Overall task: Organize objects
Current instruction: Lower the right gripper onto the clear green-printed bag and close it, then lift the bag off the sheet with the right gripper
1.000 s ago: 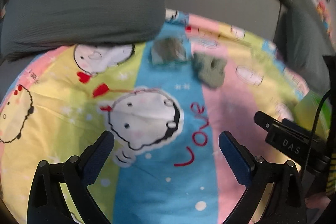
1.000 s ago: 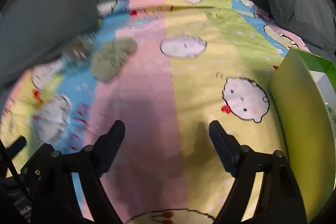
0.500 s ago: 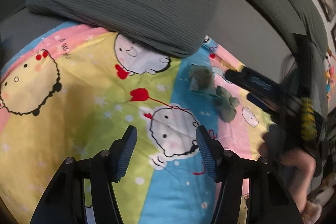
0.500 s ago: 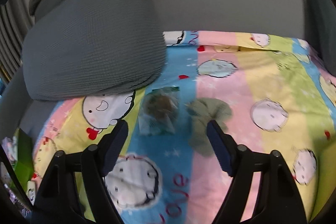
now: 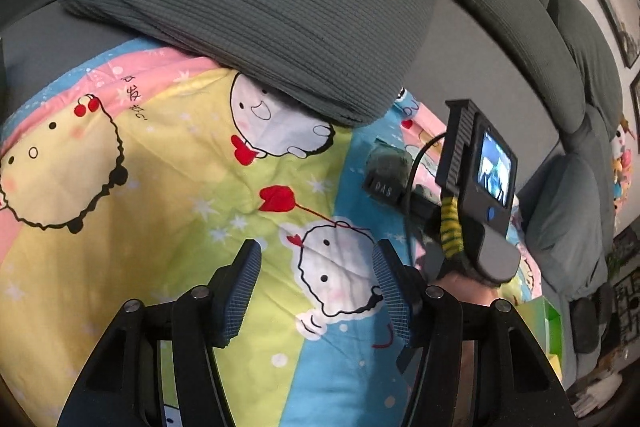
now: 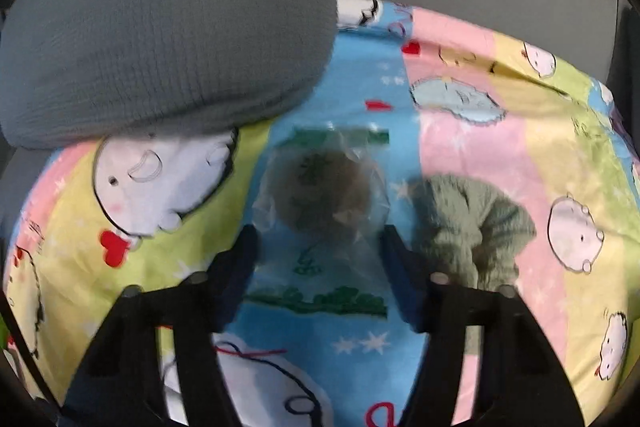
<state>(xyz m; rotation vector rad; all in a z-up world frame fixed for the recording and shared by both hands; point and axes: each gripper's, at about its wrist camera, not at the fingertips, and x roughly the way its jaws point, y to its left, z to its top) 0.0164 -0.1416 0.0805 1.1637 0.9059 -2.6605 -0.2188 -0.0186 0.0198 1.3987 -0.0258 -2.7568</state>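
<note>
Narrowing your right tongs (image 6: 318, 255) around the clear packet (image 6: 322, 205), you are not gripping yet; left tongs (image 5: 318, 287) hang half-open, empty.

The bedsheet (image 5: 168, 163) runs in pastel stripes of pink, yellow, green and blue, printed with white and yellow cartoon faces, red hearts and white stars. At the upper left of both frames lies a dark grey, ribbed cushion (image 6: 160, 39). The clear plastic packet (image 6: 320, 211) at centre of the right wrist view carries green print over a brown, round content. Right of it sits a crumpled sage-green knitted cloth (image 6: 476, 223).
</note>
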